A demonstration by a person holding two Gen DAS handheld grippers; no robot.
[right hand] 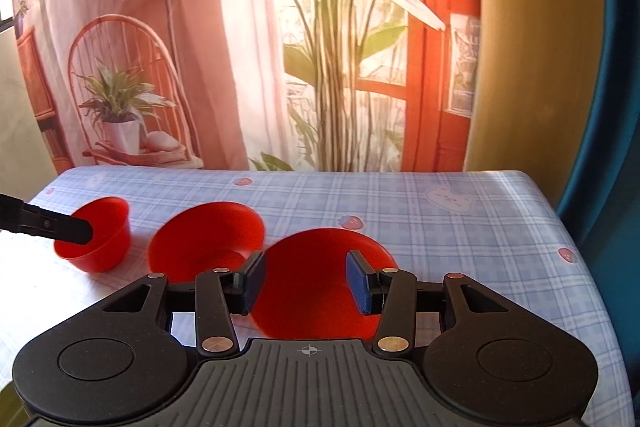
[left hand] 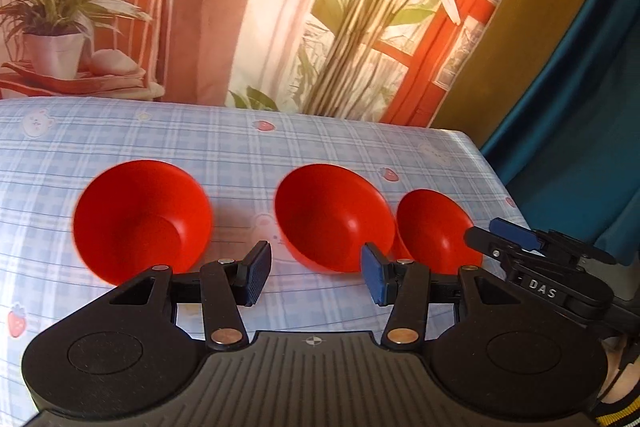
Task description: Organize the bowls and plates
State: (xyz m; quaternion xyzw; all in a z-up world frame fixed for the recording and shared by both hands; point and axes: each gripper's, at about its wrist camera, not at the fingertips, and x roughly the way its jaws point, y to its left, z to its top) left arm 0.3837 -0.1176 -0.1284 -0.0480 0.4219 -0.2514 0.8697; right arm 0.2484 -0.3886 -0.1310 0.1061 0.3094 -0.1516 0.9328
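On the blue plaid cloth-covered worktop (right hand: 460,247), before a printed plant-and-window backdrop (right hand: 320,47), three red plastic bowls (left hand: 142,221) (left hand: 332,217) (left hand: 436,231) sit upright in a row. Left gripper (left hand: 316,277) and right gripper (right hand: 306,281) hold empty jaws spread.

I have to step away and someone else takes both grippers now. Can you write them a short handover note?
Left gripper: open, holding nothing, hovering just short of the left bowl and middle bowl.
Right gripper: open, jaws framing the right bowl but not closed on it.
All three red bowls sit upright in a row on the checked tablecloth, none nested. No plates are in view.
Done: nothing stacked.
Left: probably grip one bowl and nest them together.
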